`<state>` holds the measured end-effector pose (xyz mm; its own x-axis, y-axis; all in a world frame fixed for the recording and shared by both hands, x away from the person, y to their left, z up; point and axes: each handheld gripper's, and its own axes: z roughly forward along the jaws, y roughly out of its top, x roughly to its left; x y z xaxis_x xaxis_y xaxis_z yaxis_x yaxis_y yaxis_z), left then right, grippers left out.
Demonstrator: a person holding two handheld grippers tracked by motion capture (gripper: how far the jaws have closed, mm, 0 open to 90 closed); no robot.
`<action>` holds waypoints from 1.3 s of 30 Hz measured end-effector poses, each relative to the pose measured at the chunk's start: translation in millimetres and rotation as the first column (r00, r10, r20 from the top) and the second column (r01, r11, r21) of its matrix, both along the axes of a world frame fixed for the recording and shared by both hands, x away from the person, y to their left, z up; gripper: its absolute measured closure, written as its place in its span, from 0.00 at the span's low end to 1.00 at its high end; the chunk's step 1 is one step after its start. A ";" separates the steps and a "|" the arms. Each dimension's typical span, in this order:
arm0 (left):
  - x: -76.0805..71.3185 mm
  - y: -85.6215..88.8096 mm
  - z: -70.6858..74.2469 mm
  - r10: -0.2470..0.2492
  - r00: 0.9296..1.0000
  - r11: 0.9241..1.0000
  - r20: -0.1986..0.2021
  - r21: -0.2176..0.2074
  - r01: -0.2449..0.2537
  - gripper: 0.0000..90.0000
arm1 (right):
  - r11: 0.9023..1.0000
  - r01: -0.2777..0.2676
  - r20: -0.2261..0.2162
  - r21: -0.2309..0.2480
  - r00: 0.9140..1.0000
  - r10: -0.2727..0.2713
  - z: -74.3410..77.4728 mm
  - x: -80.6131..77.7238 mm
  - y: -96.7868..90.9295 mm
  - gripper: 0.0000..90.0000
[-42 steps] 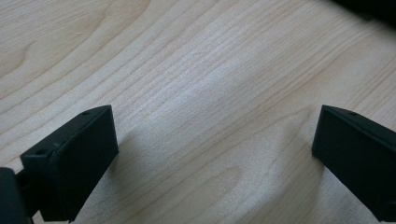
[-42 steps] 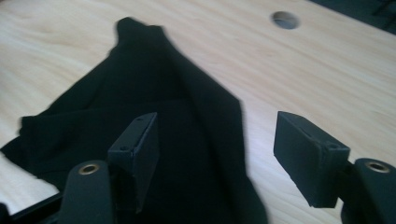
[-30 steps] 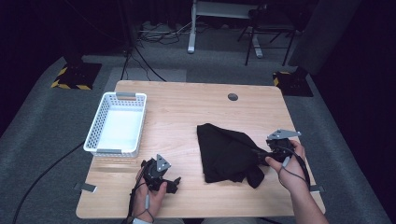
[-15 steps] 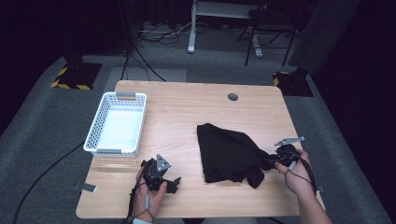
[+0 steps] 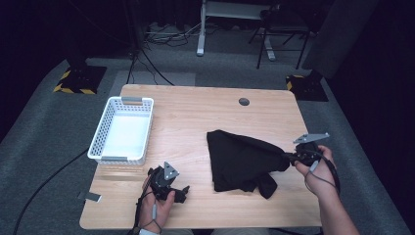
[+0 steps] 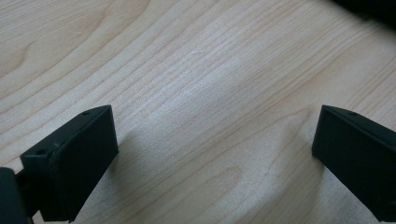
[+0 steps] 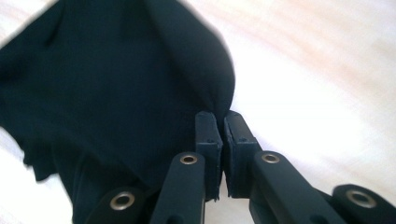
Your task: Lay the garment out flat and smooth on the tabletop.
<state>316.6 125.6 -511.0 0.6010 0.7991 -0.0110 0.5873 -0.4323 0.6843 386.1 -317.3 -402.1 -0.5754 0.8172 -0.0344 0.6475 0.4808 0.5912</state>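
Note:
A black cloth (image 5: 242, 159) lies crumpled on the right half of the wooden table (image 5: 195, 117). My right gripper (image 5: 289, 157) is shut on the cloth's right edge and holds it pulled out toward the table's right side. In the right gripper view the two jaws pinch a fold of the black cloth (image 7: 116, 93) at the right gripper (image 7: 221, 115). My left gripper (image 5: 182, 192) rests near the table's front edge, left of the cloth. In the left gripper view the left gripper (image 6: 212, 140) stands open over bare wood with nothing between its jaws.
An empty white basket (image 5: 123, 129) stands at the table's left side. A round cable hole (image 5: 243, 102) sits near the far edge. Beyond the table are grey floor, cables and chair legs.
My right gripper has moved right and toward the front, drawing the cloth's edge out with it. The left gripper has stayed where it was.

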 end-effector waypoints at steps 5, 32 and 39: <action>0.0 0.0 0.0 0.001 1.000 1.000 0.000 -0.001 -0.001 0.00 | 0.967 0.125 0.219 -0.221 0.973 -0.076 25.3 46.4 -4.5 0.60; -10.5 -56.7 21.0 -0.076 0.997 0.996 0.026 0.050 0.075 0.19 | 0.998 0.044 0.057 0.035 0.997 -0.046 -36.3 -55.6 -24.1 0.37; -13.4 -86.9 23.6 -0.135 0.990 0.989 0.040 0.059 0.133 0.29 | 0.997 0.058 0.024 0.052 0.998 -0.059 -56.4 -64.0 -23.1 0.37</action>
